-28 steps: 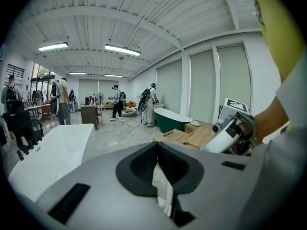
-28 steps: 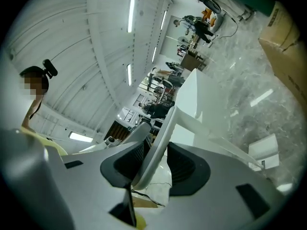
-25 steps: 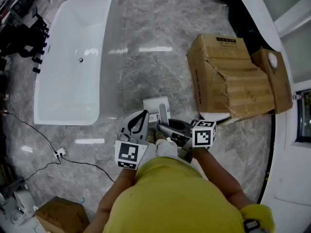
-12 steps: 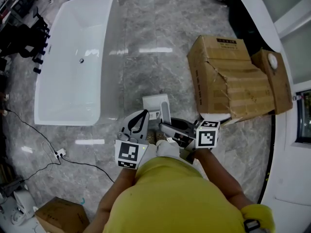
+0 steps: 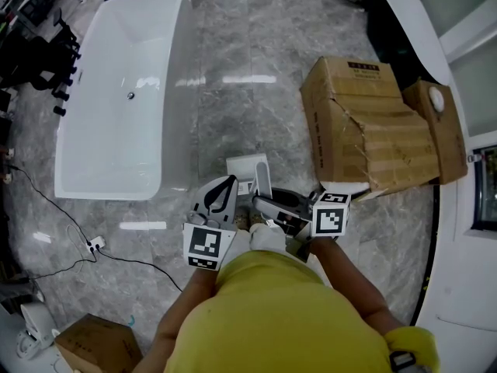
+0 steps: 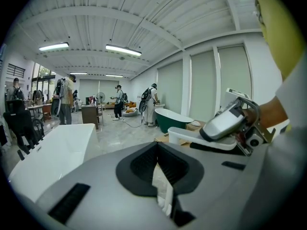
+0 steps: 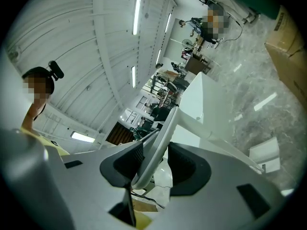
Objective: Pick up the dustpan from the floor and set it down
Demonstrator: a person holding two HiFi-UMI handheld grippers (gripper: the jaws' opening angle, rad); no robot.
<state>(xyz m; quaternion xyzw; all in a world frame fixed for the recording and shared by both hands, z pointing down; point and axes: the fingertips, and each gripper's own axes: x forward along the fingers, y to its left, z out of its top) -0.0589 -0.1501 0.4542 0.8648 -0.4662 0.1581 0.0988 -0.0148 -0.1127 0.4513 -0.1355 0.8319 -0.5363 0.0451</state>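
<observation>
The white dustpan (image 5: 245, 167) is just ahead of me, its pan low over the grey marble floor and its long handle (image 5: 264, 182) rising toward me. My right gripper (image 5: 257, 202) reaches in from the right and is shut on that handle. In the right gripper view the handle (image 7: 162, 139) lies between the pads of the right gripper (image 7: 156, 150), and the jaws have just been opening a little. The pan (image 7: 265, 155) shows below. My left gripper (image 5: 231, 183) hovers beside the handle, shut and empty; in its own view the left gripper (image 6: 159, 152) has its pads together.
A white bathtub (image 5: 116, 92) stands to the left. A torn cardboard box (image 5: 373, 127) is to the right, by a dark green tub (image 5: 404, 37). A cable and plug (image 5: 95, 245) lie at lower left near a small box (image 5: 97, 346). People stand far off (image 6: 148, 104).
The right gripper and the dustpan handle have shifted very slightly to the right. The left gripper has stayed where it was.
</observation>
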